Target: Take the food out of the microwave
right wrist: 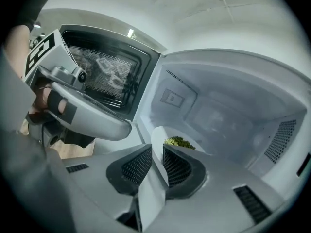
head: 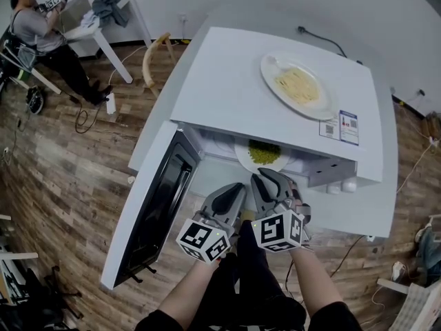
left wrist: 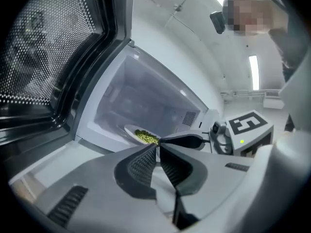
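My right gripper (right wrist: 156,152) is clenched on the near rim of the white plate (right wrist: 156,136), which runs down between the 2 pads. The plate carries the green food (right wrist: 179,141) and sits on the floor of the open microwave (head: 275,102), just inside the mouth, at 12 o'clock from the jaws. My left gripper (left wrist: 158,147) hangs just beside the right one at its 9 o'clock, jaw tips pressed together on nothing, in front of the opening. The door (head: 155,205) stands swung out at 9 o'clock. On the microwave's top, at 1 o'clock, lies a 2nd plate (head: 267,71) with pale noodles (head: 298,85). Far off at 10 o'clock a person (head: 41,29) sits by a white table (head: 110,40).
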A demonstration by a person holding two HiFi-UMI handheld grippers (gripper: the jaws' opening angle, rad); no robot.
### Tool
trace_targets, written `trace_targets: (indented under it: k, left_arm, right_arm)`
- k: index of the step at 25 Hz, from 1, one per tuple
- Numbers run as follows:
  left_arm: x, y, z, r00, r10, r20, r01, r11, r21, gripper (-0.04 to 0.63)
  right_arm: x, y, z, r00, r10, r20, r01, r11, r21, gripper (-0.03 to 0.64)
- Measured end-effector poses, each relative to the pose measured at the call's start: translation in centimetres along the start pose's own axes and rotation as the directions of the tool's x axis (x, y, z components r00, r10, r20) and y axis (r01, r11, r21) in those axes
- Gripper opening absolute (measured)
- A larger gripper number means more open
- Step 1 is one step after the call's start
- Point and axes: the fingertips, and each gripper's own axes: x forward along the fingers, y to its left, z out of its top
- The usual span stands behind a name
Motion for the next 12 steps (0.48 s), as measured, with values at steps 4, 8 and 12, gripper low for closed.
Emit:
trace_targets:
  k: [4,8,12]
  left_arm:
    - [0.0,0.1,-0.1,1.000,0.002,-0.004,-0.002,1.000,0.001,0.014]
    - [0.0,0.0,-0.3,1.000,0.007,-0.012,-0.006,1.000,0.028,0.014]
    - [-0.1,-0.2,-0.3,1.000,0.001,-0.005,-0.001,0.999,0.049,0.014]
  right_arm:
    - [-1.1,-0.2,0.2,0.999,-0.030,0.019,0.029,0.998,0.058,0.061]
    - [-2.7,-0.2,-0.5,0.999,-0.039,0.038,0.028,0.963,0.267,0.064]
    - [-3.2,-0.2,-2.2,0.998,-0.023,0.061,-0.019,0.793,0.609,0.069]
